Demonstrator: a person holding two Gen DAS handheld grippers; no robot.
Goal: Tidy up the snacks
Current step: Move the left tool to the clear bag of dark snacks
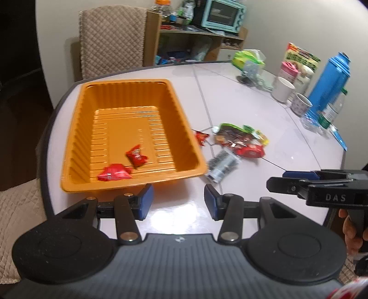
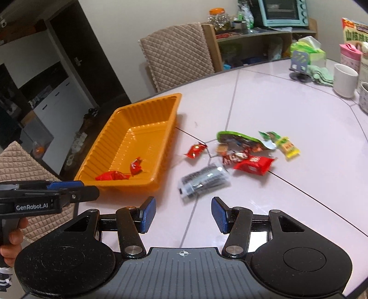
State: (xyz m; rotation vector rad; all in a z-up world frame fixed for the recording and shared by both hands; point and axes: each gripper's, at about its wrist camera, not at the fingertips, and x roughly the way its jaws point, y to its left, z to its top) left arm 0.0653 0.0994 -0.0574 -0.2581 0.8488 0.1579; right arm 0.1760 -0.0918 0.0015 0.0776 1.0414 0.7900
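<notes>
An orange plastic tray (image 1: 76,142) (image 2: 101,142) sits on the pale table and holds two red snack packets (image 1: 136,156) (image 1: 113,172), also in the right wrist view (image 2: 136,166) (image 2: 112,176). Right of the tray lies a loose pile: a small red packet (image 2: 195,150), a black-and-clear packet (image 2: 204,180) (image 1: 222,164), a larger red packet (image 2: 254,164) (image 1: 249,150), a green-edged bag (image 2: 239,139) and a yellow packet (image 2: 288,147). My left gripper (image 1: 179,201) is open and empty just before the tray's near rim. My right gripper (image 2: 183,215) is open and empty, just short of the black-and-clear packet.
At the table's far right stand a blue flask (image 1: 329,85), white mugs (image 1: 283,88) (image 2: 345,79), a pink cup (image 2: 349,57), a tissue pack (image 2: 308,51) and a phone stand (image 2: 299,66). A quilted chair (image 2: 177,55) and a shelf with a teal oven (image 1: 223,15) stand behind.
</notes>
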